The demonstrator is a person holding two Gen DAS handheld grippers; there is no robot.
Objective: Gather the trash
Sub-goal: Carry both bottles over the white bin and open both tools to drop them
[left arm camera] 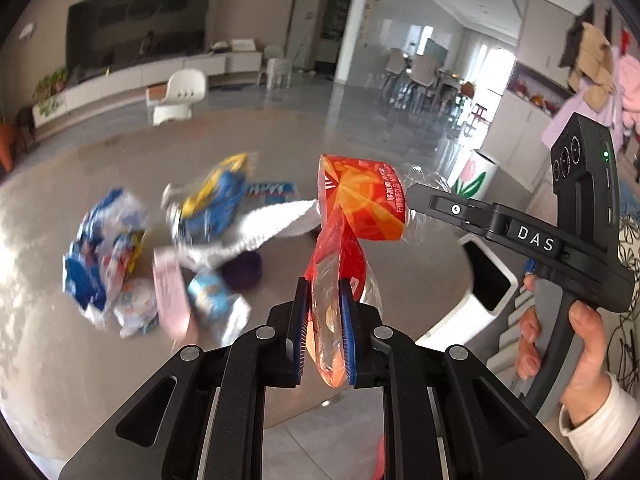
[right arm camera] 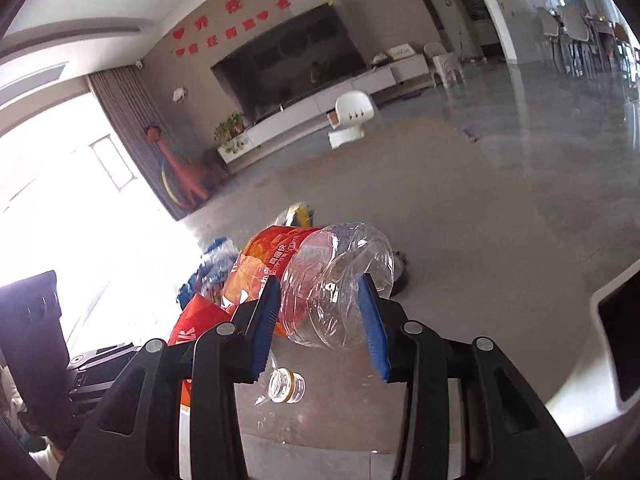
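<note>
My left gripper (left arm camera: pixel 325 300) is shut on a crumpled clear bottle with an orange-red label (left arm camera: pixel 360 200), held above the table. My right gripper (right arm camera: pixel 320 300) is shut on the clear bottom end of the same bottle (right arm camera: pixel 340 272); its orange label (right arm camera: pixel 260 264) points toward the left gripper. The right gripper shows from the side in the left wrist view (left arm camera: pixel 416 194), pinching the clear end. The bottle's open neck (right arm camera: pixel 286 386) hangs below. A pile of wrappers (left arm camera: pixel 160 256) lies on the table to the left.
A white rectangular trash bin with a dark opening (left arm camera: pixel 480 280) stands beside the round grey table (left arm camera: pixel 60 360), to the right; its edge also shows in the right wrist view (right arm camera: pixel 616 320). A dark purple object (left arm camera: pixel 244 272) lies by the wrappers. A white chair (left arm camera: pixel 180 96) stands beyond.
</note>
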